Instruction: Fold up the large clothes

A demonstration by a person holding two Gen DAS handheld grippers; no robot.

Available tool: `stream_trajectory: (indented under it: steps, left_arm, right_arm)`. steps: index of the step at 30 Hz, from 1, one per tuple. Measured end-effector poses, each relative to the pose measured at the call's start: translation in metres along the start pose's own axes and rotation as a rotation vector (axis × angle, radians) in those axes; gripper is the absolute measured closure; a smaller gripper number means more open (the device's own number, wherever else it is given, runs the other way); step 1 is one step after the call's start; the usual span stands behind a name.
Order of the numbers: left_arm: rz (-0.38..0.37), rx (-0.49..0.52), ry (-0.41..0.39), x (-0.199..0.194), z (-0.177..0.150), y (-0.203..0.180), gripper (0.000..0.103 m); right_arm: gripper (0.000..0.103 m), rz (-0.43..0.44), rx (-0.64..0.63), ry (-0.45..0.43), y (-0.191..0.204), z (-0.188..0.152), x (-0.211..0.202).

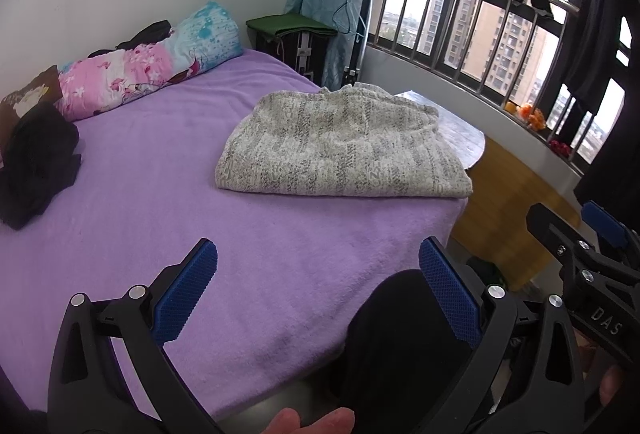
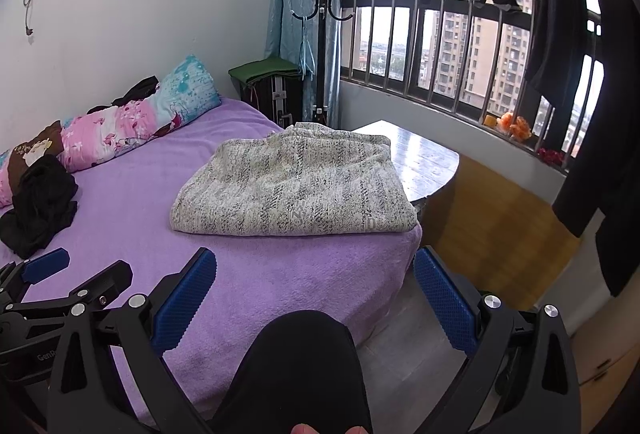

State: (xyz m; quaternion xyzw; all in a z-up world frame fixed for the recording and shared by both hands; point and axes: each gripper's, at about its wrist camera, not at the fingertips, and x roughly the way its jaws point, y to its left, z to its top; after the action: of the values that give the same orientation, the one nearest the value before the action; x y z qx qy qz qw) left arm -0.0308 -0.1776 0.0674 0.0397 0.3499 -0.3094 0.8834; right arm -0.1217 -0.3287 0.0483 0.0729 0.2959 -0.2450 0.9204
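Note:
A grey-and-cream knitted garment (image 1: 340, 144) lies folded into a thick rectangle on the purple bed (image 1: 160, 194), near its far right corner; it also shows in the right wrist view (image 2: 296, 186). My left gripper (image 1: 318, 288) is open and empty, held above the near edge of the bed, well short of the garment. My right gripper (image 2: 316, 294) is open and empty, over the bed's near corner. The right gripper also shows at the right edge of the left wrist view (image 1: 576, 234). The left gripper shows at the left of the right wrist view (image 2: 76, 274).
Dark clothes (image 1: 36, 162) lie bunched at the bed's left by floral pillows (image 1: 140, 66). A small glossy table (image 2: 424, 158) stands beside the bed's far corner. A coat stand (image 2: 324, 14), a railed window and a hanging black garment (image 2: 600, 114) are to the right. My knee (image 2: 304, 362) is below.

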Motion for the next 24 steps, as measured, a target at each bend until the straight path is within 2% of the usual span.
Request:
stream_trajectory:
  steps: [24]
  left_arm:
    - [0.005,0.006,0.0,0.0014,-0.0037,0.0001,0.006]
  right_arm:
    - [0.006,-0.001,0.006,0.0,0.0032,-0.001,-0.0014]
